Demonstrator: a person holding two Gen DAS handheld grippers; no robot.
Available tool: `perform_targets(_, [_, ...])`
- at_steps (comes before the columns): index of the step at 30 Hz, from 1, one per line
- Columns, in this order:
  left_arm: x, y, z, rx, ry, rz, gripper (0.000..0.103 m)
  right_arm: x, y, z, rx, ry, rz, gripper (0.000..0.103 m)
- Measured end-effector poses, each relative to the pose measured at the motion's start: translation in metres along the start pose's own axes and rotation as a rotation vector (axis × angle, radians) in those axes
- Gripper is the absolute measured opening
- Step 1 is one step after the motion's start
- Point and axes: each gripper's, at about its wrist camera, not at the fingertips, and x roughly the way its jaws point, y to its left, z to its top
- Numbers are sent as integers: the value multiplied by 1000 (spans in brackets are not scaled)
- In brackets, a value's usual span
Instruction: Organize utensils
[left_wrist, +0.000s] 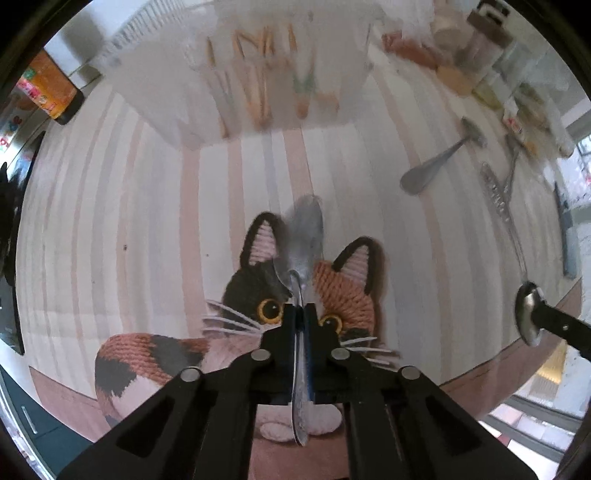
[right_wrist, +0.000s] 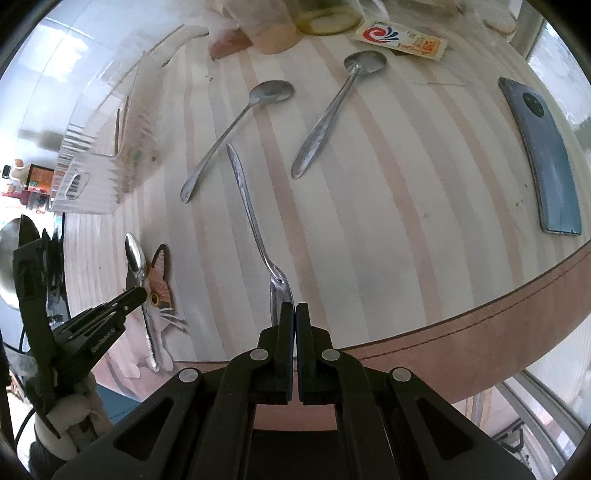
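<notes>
The left gripper (left_wrist: 300, 314) pinches a spoon (left_wrist: 303, 240) by its handle above the cat mat (left_wrist: 332, 288) — carry it level to the clear tray (left_wrist: 258, 85) — while the right gripper (right_wrist: 294, 314), jaws together, clamps another spoon (right_wrist: 258, 221).

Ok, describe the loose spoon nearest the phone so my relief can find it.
On the striped table, look between the clear tray and the blue phone. Of the spoons lying there, this spoon is the one closest to the phone, its bowl up by the sachet. Unlike the slim spoons beside it, its handle flares broad and flat.
</notes>
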Motion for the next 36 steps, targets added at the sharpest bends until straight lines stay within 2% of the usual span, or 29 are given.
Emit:
perform_targets(5, [-39,5,2,-6,-70,-18,0,-8,-2,0,10,-22,17,1])
perform_targets(8, [-47,17,2,-34,-93,-65,0,-14,-2,2,3,-33,24,1])
perform_targets(11, [-27,29,2,-53,-42,-89,4,-15,-2,6,1,-33,29,1])
perform_targets(14, [-2,36,0,-84,38,-134,14,-11,-1,8,3,-26,31,1])
perform_targets(17, [13,33,-2,-82,66,-119,27,-9,0,7,3,-20,26,1])
perform_targets(19, [16,27,-1,-64,54,-102,28,-6,-2,6,7,-13,23,1])
perform_targets(22, [17,15,1,-23,33,-50,26,-1,-4,5,13,-3,15,1])
perform_targets(23, [17,12,2,-14,24,-32,19,1,-5,5,14,-1,11,1])
perform_targets(24, [18,9,3,2,17,-10,4,3,-6,5,16,2,7,1])
perform_targets(30, [12,2,3,12,-6,21,3,6,-8,3,24,5,1,1])
perform_targets(36, [-25,-3,-1,14,-78,28,0,-1,-7,3,22,-17,9,1])
